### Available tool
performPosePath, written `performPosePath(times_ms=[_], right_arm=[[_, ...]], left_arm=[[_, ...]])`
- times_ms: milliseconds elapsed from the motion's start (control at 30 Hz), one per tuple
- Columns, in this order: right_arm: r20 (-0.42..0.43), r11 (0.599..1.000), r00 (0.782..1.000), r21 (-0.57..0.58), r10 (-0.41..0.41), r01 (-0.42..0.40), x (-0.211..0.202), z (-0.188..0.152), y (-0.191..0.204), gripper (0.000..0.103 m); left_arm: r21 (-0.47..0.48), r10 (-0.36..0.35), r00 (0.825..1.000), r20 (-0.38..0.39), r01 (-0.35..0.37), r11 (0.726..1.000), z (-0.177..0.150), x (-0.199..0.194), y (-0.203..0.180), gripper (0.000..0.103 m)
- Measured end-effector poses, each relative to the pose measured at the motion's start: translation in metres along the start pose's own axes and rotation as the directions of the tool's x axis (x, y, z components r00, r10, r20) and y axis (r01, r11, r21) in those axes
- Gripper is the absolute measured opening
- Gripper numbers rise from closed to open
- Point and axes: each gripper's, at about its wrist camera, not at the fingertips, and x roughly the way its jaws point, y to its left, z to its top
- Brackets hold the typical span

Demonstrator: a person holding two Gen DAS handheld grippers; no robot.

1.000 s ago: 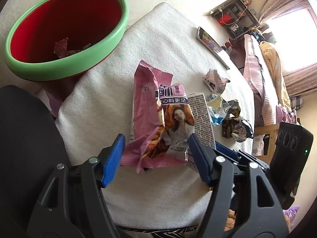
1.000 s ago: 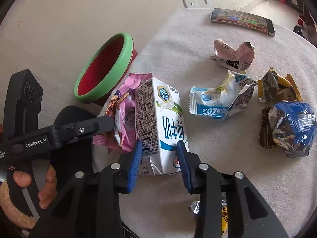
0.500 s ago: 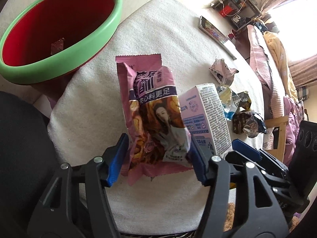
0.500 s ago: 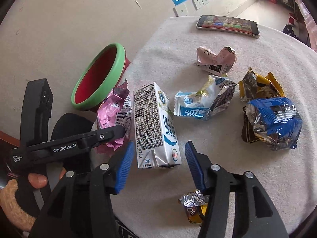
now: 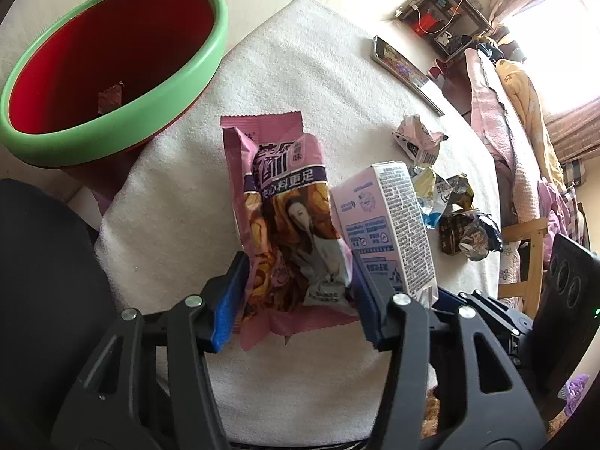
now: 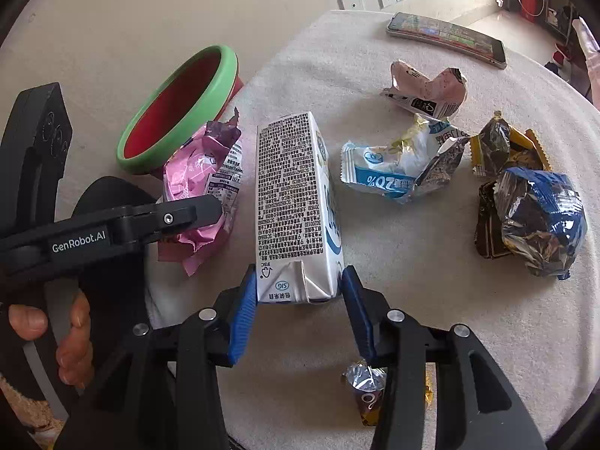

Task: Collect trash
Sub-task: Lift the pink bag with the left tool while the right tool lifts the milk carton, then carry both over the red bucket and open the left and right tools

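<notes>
A pink snack bag (image 5: pixel 288 232) stands between the blue pads of my left gripper (image 5: pixel 296 273). Its jaws are closing and both pads press the bag's sides. In the right wrist view the bag (image 6: pixel 198 176) hangs under a left finger (image 6: pixel 180 217). A white milk carton (image 6: pixel 292 202) lies on the cloth-covered table (image 6: pixel 412 300). My right gripper (image 6: pixel 299 277) is closing on the carton's near end, with both pads touching it. The red bin with a green rim (image 5: pixel 180 90) stands off the table's left edge and holds a scrap (image 5: pixel 110 95).
More trash lies to the right: a crushed pink carton (image 6: pixel 427 90), a blue-white wrapper (image 6: pixel 397 168), a yellow-brown wrapper (image 6: pixel 502 146), a blue foil wad (image 6: pixel 540 217) and a small foil candy (image 6: pixel 365 386). A phone (image 6: pixel 446 37) lies at the far edge. A black chair (image 5: pixel 37 281) is at the left.
The left jaws narrowed onto the pink bag, which went from lying crumpled to upright. The right jaws widened, moved around the carton's end, then narrowed onto it.
</notes>
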Motion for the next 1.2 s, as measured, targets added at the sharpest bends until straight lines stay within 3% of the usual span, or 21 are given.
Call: performPosePath(times_ms=[333, 667, 1200], right_arm=[[0.128, 0.999, 0.991, 0.004, 0.046, -0.047, -0.033, 0.015, 0.01, 0.04], [0.193, 0.997, 0.978, -0.041, 0.075, -0.068, -0.053, 0.038, 0.028, 0.039], [0.251, 0.986, 0.961, -0.139, 0.121, -0.088, -0.048, 0.087, 0.067, 0.039]], left_arm=[[0.029, 0.01, 0.993, 0.115, -0.014, 0.999, 0.014, -0.035, 0.0, 0.05], [0.006, 0.037, 0.977, 0.212, -0.04, 0.999, 0.033, -0.067, 0.016, 0.05], [-0.048, 0.093, 0.959, 0.269, -0.083, 0.995, 0.048, -0.085, 0.044, 0.05]])
